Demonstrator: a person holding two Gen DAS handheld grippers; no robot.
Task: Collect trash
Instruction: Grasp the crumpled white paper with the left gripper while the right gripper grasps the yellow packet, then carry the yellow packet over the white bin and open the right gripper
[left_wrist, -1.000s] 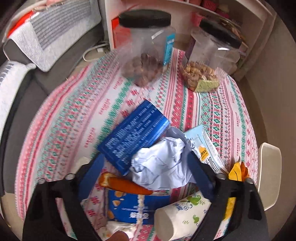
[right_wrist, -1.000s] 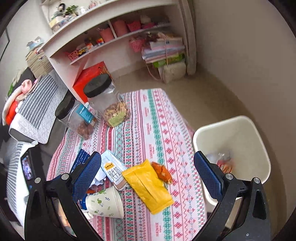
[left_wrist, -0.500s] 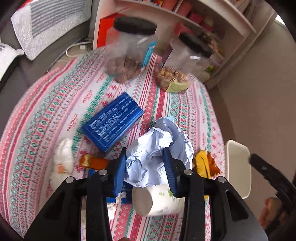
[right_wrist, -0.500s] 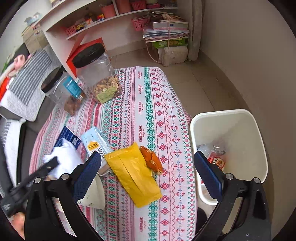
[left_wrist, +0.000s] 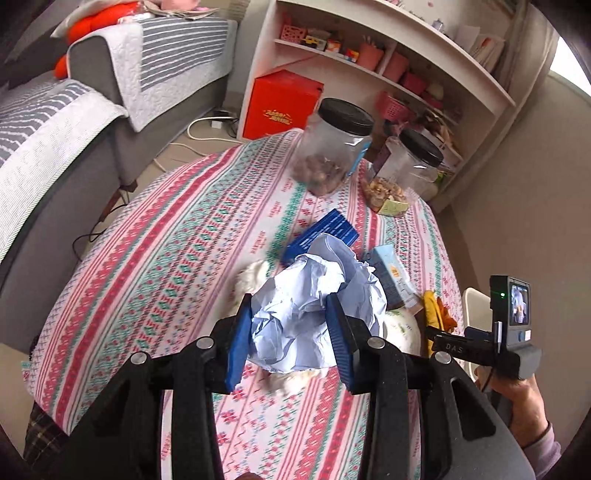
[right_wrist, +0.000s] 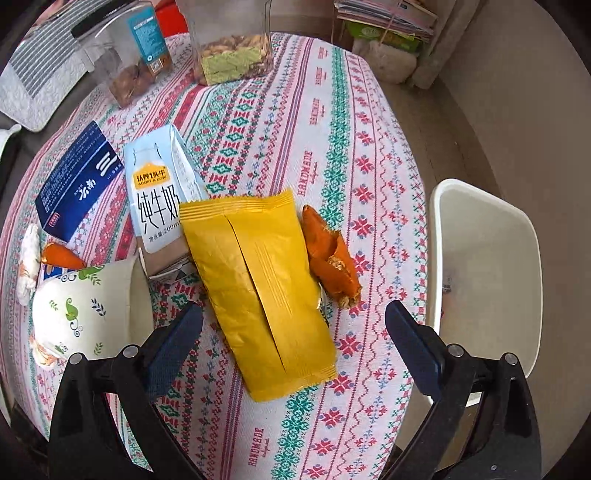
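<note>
Tabletop (right_wrist: 373, 122) under a red, green and white patterned cloth carries nearly everything, with a grey sofa (left_wrist: 74, 155) and a white shelf unit (left_wrist: 424, 55) beyond it; a white trash bin (right_wrist: 491, 236) stands on the floor just past the cloth's right edge; two clear jars with black lids sit at the far end, one of brown nuts (left_wrist: 336, 147) and one of mixed nuts (left_wrist: 410, 173); nearer lie a yellow wrapper (right_wrist: 258, 288), a white milk carton (right_wrist: 159, 195) partly under it, a dark blue box (right_wrist: 77, 184) and a paper cup (right_wrist: 85, 310) on its side; an orange snack wrapper (right_wrist: 332, 258) lies touching the yellow wrapper's right edge, and a small orange wrapper (right_wrist: 61, 256) sits between the blue box and the cup; left tongs (left_wrist: 291, 332) are closed on a crumpled blue paper ball (left_wrist: 310, 306), held up off the cloth above the other litter; right tongs (right_wrist: 291, 347) are spread wide and grip nothing, hanging over the near end of the yellow wrapper with the bin just to their right.
</note>
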